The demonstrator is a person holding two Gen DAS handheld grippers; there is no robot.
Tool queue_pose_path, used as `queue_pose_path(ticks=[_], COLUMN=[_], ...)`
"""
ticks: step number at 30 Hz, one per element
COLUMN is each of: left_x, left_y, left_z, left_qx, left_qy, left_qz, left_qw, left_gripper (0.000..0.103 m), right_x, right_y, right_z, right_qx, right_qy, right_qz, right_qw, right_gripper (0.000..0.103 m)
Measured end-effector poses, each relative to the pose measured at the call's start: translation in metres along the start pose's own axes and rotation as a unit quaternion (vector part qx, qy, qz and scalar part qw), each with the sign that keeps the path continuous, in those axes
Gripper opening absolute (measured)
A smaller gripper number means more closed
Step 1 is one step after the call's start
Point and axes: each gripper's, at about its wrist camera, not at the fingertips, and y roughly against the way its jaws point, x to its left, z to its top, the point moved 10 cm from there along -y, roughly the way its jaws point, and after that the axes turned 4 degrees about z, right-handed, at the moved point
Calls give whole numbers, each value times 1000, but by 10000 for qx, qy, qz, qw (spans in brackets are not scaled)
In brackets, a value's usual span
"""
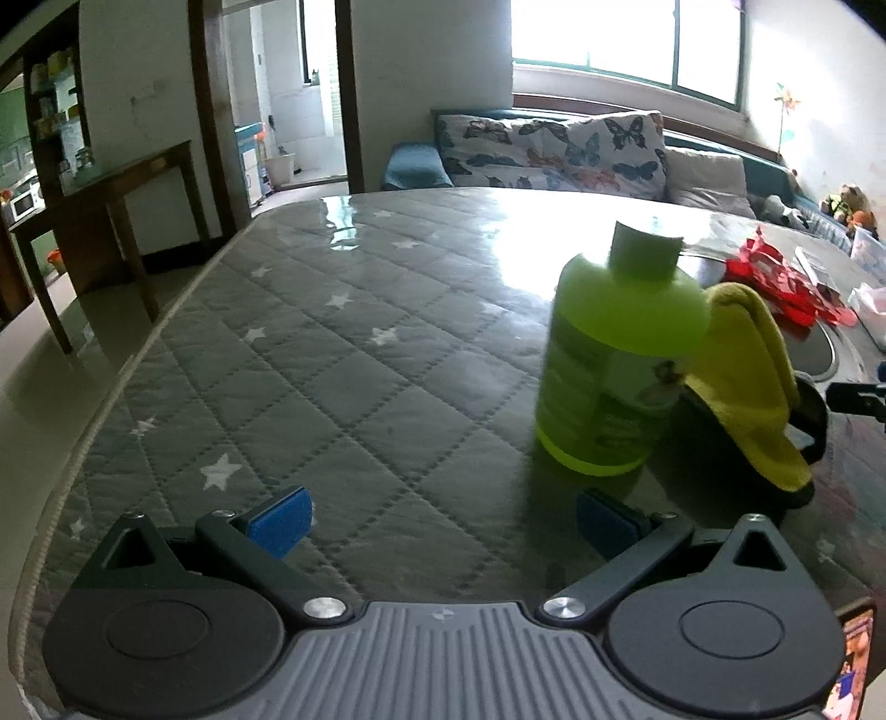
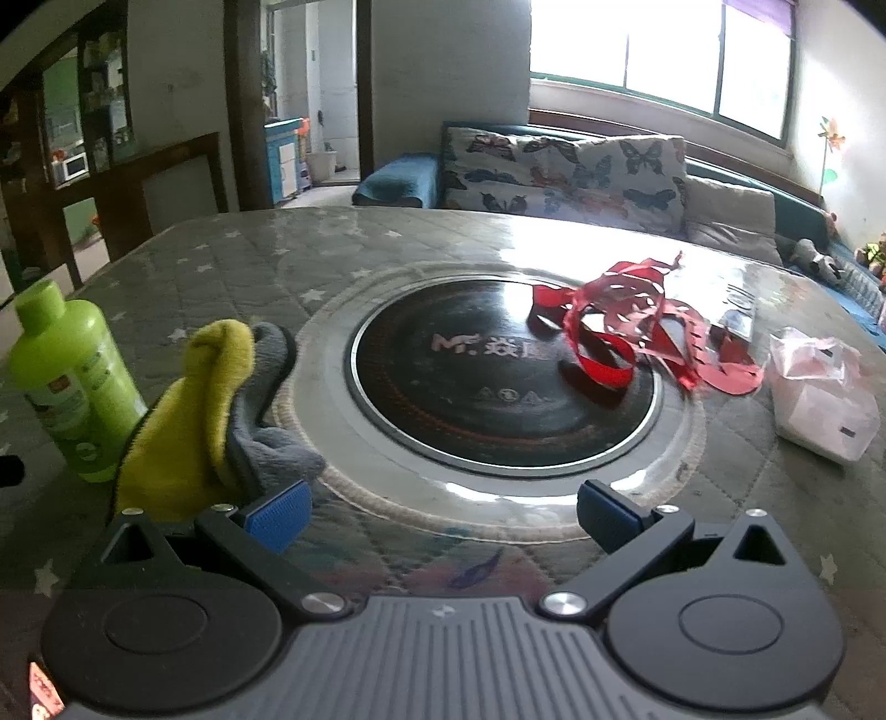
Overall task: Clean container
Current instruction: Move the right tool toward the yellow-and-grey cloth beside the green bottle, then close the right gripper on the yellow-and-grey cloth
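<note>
Left wrist view: the left gripper point(image 1: 443, 523) hangs wide open, empty, aimed left of the green bottle point(image 1: 614, 354), and the yellow cloth point(image 1: 747, 382) is draped right behind it over what's probably the dark container point(image 1: 811, 421). Right wrist view: the right gripper point(image 2: 443, 515) is spread open too, cloth just right of the bottle, handy for wiping.

Daylight enters through the window point(image 1: 626, 39) at upper right of both views, overexposed to white. Glare streaks the glossy table cover point(image 1: 343, 354). The left of each frame is dim. Fisheye distortion bends the edges; corners vignette black. The green bottle point(image 1: 614, 354) appears slightly soft.
</note>
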Motion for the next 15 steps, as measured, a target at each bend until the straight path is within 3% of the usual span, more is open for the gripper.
queue_pose_path(ticks=[15], left_x=[-13], left_y=[4], left_z=[0], left_qx=[125], left_qy=[-121], left_qz=[101], left_qw=[9998], left_gripper=[103], right_x=[28], right_y=[9], right_z=[-1], right_qx=[-54], right_qy=[183], right_qz=[345], right_qw=[9992], right_gripper=[103])
